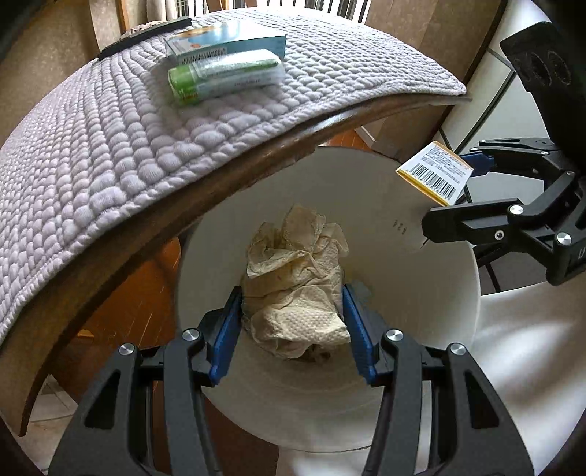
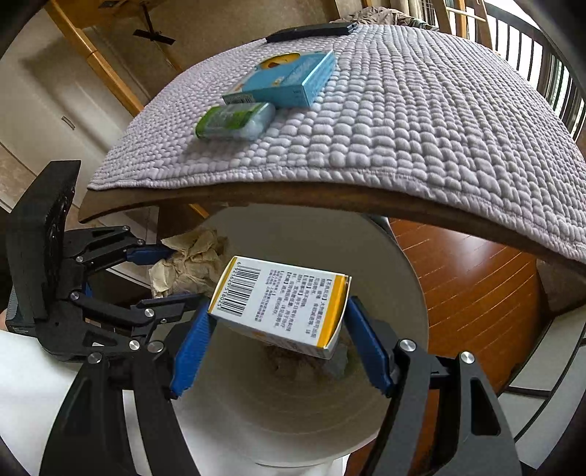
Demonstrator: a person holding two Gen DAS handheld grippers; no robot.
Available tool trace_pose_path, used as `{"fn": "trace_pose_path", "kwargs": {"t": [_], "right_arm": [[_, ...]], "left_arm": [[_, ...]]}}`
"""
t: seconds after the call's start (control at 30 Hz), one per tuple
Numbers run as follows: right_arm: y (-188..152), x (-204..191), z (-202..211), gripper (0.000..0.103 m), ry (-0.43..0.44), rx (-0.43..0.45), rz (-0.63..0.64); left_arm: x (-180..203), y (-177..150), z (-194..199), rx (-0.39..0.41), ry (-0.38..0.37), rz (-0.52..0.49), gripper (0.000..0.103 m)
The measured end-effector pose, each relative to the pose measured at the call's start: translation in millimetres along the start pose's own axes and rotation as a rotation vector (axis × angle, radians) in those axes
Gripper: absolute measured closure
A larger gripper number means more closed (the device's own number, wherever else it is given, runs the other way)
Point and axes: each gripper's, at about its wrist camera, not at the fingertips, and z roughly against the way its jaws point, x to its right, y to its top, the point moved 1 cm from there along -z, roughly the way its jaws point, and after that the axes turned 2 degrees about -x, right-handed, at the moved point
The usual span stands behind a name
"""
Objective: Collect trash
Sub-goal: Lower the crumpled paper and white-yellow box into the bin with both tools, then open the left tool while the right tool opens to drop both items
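Observation:
My left gripper (image 1: 293, 289) is shut on a crumpled brownish paper towel (image 1: 296, 285) and holds it over the open white bin (image 1: 421, 315) beside the table. My right gripper (image 2: 278, 307) is shut on a white and yellow box with a barcode (image 2: 282, 304), also above the bin (image 2: 395, 293). The box (image 1: 434, 177) and right gripper show at the right of the left wrist view. The towel (image 2: 186, 263) and left gripper (image 2: 168, 271) show at the left of the right wrist view. Some trash lies at the bin's bottom.
A wooden table (image 1: 234, 172) with a quilted lilac mat (image 2: 421, 121) stands behind the bin. On the mat lie a blue box (image 2: 289, 80), a green and white pack (image 2: 234, 121) and a black remote (image 2: 311, 31). The floor (image 2: 472, 293) is orange wood.

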Motion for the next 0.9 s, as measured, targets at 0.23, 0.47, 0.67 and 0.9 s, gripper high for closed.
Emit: {"fn": "trace_pose_path", "kwargs": {"t": [0.23, 0.47, 0.67, 0.9], "right_arm": [[-8, 2, -14, 0.032, -0.012, -0.016, -0.007], [-13, 3, -27, 0.032, -0.025, -0.031, -0.018], [-23, 1, -37, 0.032, -0.037, -0.039, -0.023], [-30, 11, -43, 0.031, -0.037, -0.043, -0.037]], "left_arm": [[5, 1, -10, -0.011, 0.007, 0.002, 0.049], [13, 2, -24, -0.023, 0.011, 0.007, 0.049], [22, -1, -34, -0.031, 0.016, 0.011, 0.048], [6, -12, -30, -0.030, 0.019, 0.021, 0.041]]}}
